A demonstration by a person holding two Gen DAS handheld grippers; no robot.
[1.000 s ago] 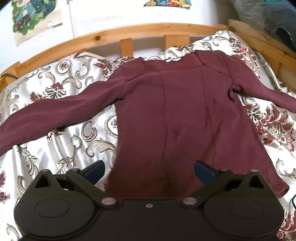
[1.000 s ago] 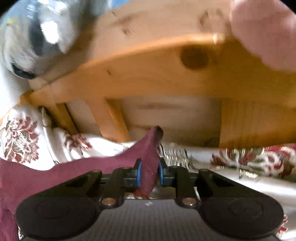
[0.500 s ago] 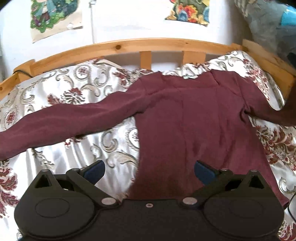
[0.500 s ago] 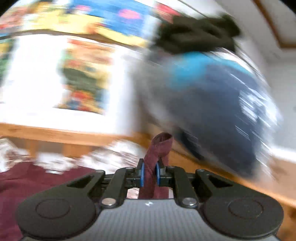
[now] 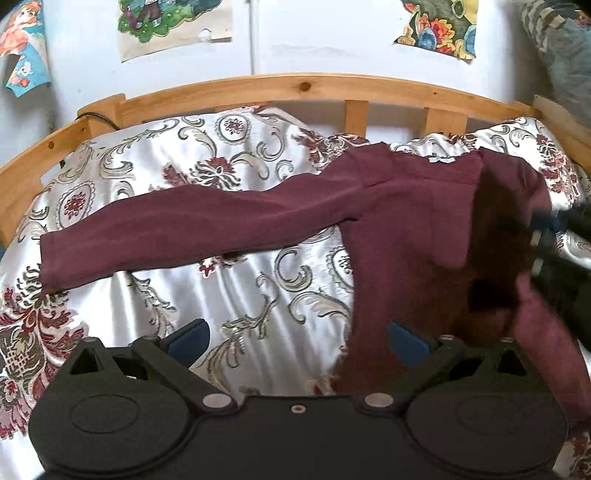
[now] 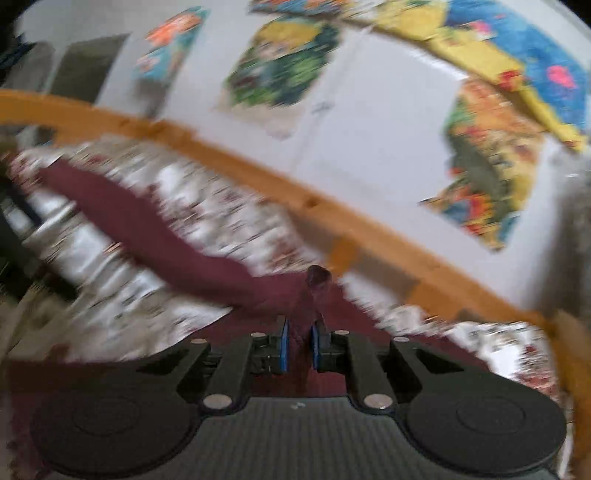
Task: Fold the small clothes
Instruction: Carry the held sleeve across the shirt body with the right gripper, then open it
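A maroon long-sleeved top (image 5: 402,229) lies on the patterned bedspread (image 5: 207,173). Its left sleeve (image 5: 177,232) stretches out flat to the left. Its right sleeve (image 5: 506,229) is lifted and folded over the body. My left gripper (image 5: 295,338) is open and empty, low over the bedspread beside the top's left hem. My right gripper (image 6: 299,343) is shut on the right sleeve's cuff (image 6: 317,280), which sticks up between the pads. The right gripper also shows blurred at the right edge of the left wrist view (image 5: 554,236). The right wrist view is motion-blurred.
A curved wooden bed rail (image 5: 295,88) runs behind the bedspread, also in the right wrist view (image 6: 258,177). Posters (image 5: 173,26) hang on the white wall. A grey-blue bundle (image 5: 565,55) sits at the far right.
My right gripper has swung left with the cuff, carrying the right sleeve over the top's body. My left gripper has shifted left, off the top's hem, and stays open.
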